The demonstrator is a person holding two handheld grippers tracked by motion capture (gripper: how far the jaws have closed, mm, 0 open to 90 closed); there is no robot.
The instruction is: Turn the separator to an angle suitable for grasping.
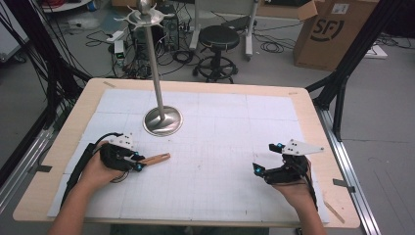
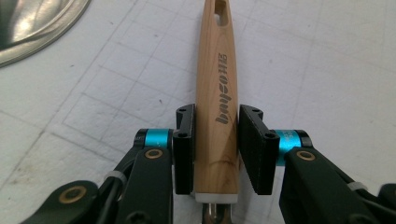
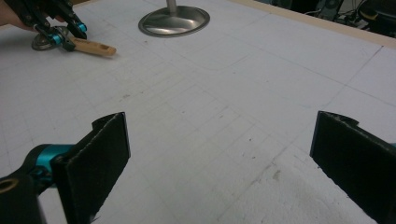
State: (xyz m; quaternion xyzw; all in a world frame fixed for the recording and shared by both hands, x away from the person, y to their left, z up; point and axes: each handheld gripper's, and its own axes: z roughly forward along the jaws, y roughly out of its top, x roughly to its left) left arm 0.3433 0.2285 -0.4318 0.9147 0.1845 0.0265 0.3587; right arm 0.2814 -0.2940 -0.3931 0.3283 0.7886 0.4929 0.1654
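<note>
Near the steel stand (image 1: 162,120), left gripper (image 2: 216,144) clamps the wooden handle (image 2: 216,93) (likely for hanging); right gripper (image 3: 219,154) waits, fingers spread.

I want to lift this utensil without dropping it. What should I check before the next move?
1. Left claw shut on the wooden handle, pads pressing both sides: ok.
2. Grip position: near the metal end of the handle, not mid-length, so it may tip: not ok.
3. Utensil's metal end, tucked under the claw, type and weight: cannot tell.
4. Right claw open and holding nothing, ready to assist: ok.
5. Metal stand stands apart from the handle, so the lift path looks free: ok.
6. Slot in the handle tip unobstructed for hanging: ok.
</note>
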